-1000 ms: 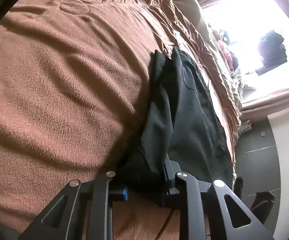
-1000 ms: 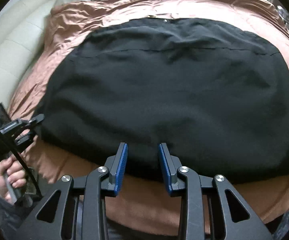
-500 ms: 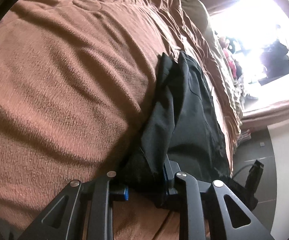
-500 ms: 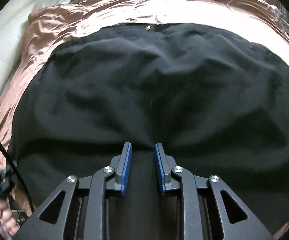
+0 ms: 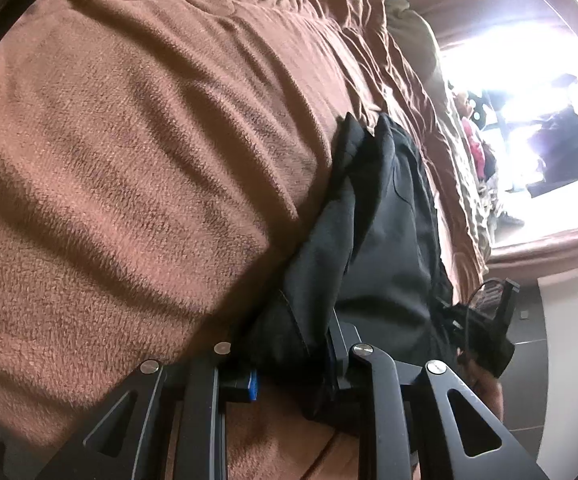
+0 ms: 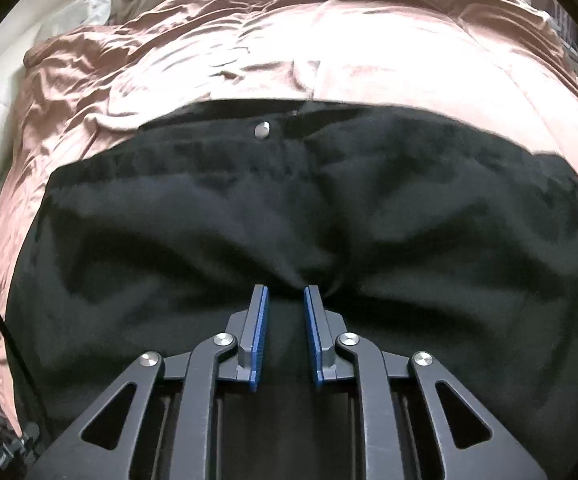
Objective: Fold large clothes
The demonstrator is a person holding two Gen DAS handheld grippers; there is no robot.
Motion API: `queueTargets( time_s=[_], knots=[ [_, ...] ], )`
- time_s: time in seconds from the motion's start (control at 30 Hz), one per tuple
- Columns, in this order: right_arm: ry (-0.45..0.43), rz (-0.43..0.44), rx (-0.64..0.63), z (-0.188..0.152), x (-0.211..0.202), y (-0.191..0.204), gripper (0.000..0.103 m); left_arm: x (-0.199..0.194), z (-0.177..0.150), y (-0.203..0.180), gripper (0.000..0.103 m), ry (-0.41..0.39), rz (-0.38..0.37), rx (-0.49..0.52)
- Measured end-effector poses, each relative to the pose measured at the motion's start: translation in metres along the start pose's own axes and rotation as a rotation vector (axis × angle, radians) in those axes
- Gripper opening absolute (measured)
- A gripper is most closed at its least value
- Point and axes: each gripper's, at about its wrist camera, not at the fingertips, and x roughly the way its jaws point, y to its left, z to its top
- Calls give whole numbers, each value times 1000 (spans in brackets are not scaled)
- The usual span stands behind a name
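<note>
The black garment [image 6: 289, 216] lies spread flat on the brown blanket [image 6: 369, 64] that covers the bed, its metal snap button [image 6: 262, 129] near the edge farthest from the right gripper [image 6: 285, 300]. That gripper points down onto the garment, near the middle of its closer edge. Its blue-padded jaws are closing, with a ridge of black cloth gathered at their tips and puckers spreading outward from it; the pads do not yet press on the cloth.

In the left wrist view, the left gripper [image 5: 293, 364] is clamped on a bunched corner of the garment [image 5: 385, 240], which runs away from it as a narrow dark band along the blanket [image 5: 137, 160]. Beyond the garment's far side from the blanket, the right gripper's body [image 5: 485, 332] shows at the garment's edge.
</note>
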Motion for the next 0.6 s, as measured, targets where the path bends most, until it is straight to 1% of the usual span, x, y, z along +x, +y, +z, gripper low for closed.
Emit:
queueTargets(
  time_s=[0.07,0.13,0.23,0.3,0.4,0.43,0.47,0.6],
  knots=[
    [2,11,8,7,6,3,15,0,0,-1,25,0,5,-3],
    [5,22,16,11,1,1,15,-1,-1,-4,24,1,1,-10],
    [-51,29,-11,1,-26,2,15,-6,0,-8,21,-1,-15,-14],
    [-82,49,-41,-18,-49,5,15,-12,1,-16,19,-9,-33,-5],
    [-86,93,-48,-48,-71,1,15,-24,2,-34,18,-27,-72,23],
    [-83,105,-47,-55,-75,-2,15,-27,2,-40,18,-32,-84,36],
    [-77,128,-45,-70,-80,-2,15,-31,2,-49,18,-36,-99,53],
    [-67,172,-28,-107,-89,-8,15,-41,4,-75,16,-39,-143,100]
  ],
)
